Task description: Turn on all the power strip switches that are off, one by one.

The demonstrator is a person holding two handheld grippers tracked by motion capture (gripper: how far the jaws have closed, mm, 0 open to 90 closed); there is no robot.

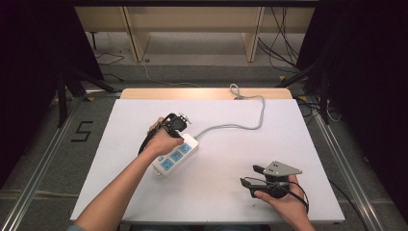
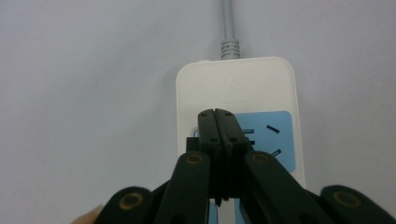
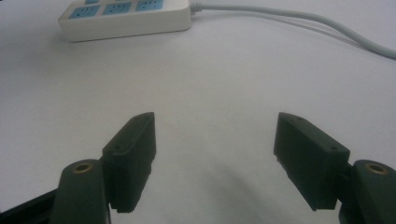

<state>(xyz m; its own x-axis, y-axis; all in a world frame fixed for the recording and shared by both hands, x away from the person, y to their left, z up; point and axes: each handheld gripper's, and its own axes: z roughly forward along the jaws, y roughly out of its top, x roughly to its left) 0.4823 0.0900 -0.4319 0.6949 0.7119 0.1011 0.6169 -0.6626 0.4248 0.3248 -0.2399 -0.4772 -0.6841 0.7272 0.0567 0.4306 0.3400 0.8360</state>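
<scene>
R tongs (image 1: 249,181) apart, well clear of power strip (image 1: 176,154); L tongs (image 2: 218,114) together over it.

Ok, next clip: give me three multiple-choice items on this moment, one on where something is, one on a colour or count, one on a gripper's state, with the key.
1. Where is the left gripper?
A. Over the power strip, at its cable end
B. At the table's near right corner
C. Off the table, above the floor

2. What colour are the strip's socket panels?
A. Red
B. Blue
C. Black

3. How do the right gripper's jaws stand?
A. Shut on the grey cable
B. Shut on nothing
C. Open, with bare table between them

Key:
1 A: the left gripper view looks straight down on the strip, with the tips beside the socket nearest the cable's entry.
2 B: the panels show blue on the white body in all three views.
3 C: the right gripper view shows a wide gap between the jaws, and the strip lies farther off.
</scene>
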